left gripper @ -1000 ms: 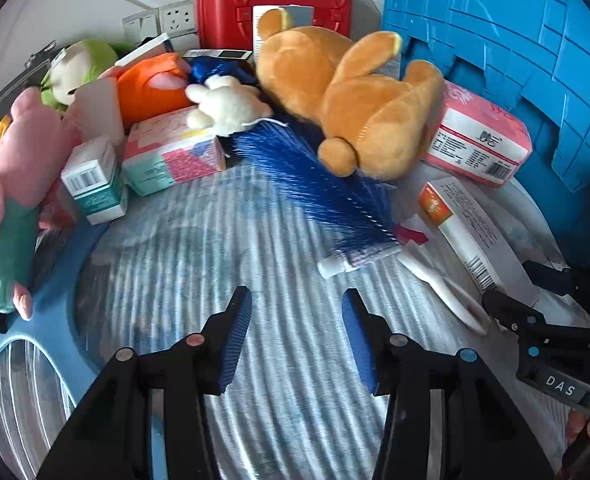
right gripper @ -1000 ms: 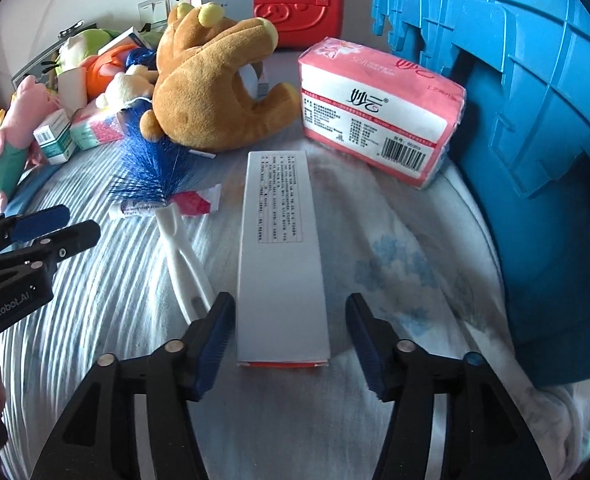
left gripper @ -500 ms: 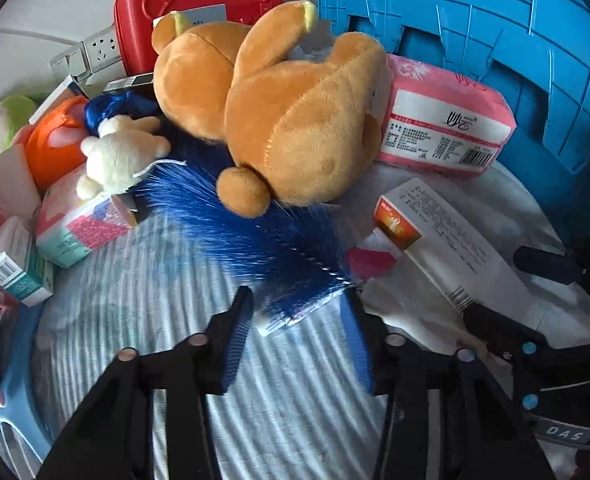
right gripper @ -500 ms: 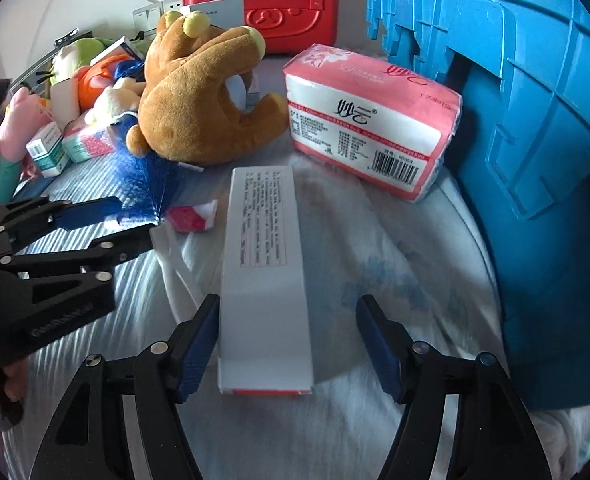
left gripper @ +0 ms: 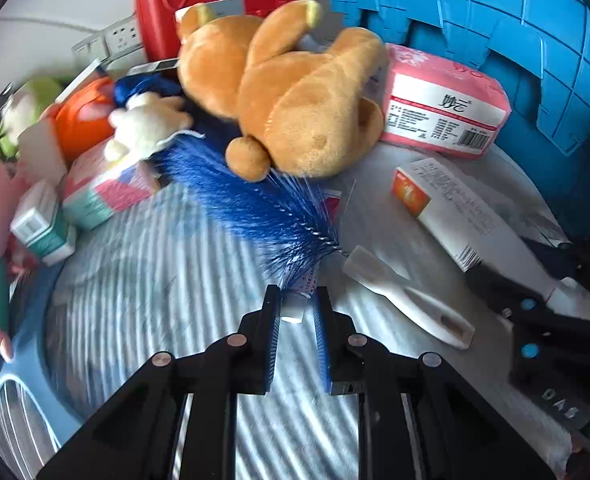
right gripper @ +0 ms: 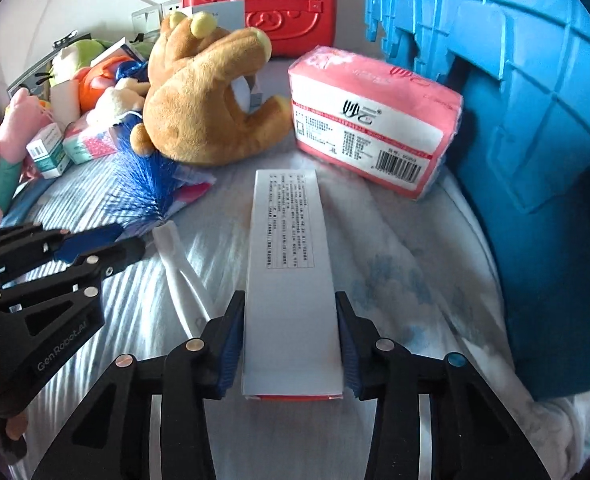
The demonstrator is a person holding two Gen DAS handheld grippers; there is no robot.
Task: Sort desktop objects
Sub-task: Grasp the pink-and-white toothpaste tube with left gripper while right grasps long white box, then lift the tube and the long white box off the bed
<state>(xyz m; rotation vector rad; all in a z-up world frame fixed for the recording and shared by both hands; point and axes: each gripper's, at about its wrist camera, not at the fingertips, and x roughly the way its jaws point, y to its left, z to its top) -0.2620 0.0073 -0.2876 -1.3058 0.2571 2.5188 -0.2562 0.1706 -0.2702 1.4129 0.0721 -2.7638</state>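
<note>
Toothpaste box [right gripper: 291, 280], long and white, lies on the striped surface [left gripper: 155, 264] right between our right gripper [right gripper: 291, 344] jaws, which have just been closing and now sit against both its sides. Our left gripper [left gripper: 297, 312] jaws have been closing too, nearly shut on the cap end of a small tube [left gripper: 295, 308] under the blue bottle brush [left gripper: 263, 208]. Beside that sits a brown plush bear [left gripper: 295, 92], with a pink tissue pack [right gripper: 371, 120] by the blue crate [right gripper: 515, 80].
</note>
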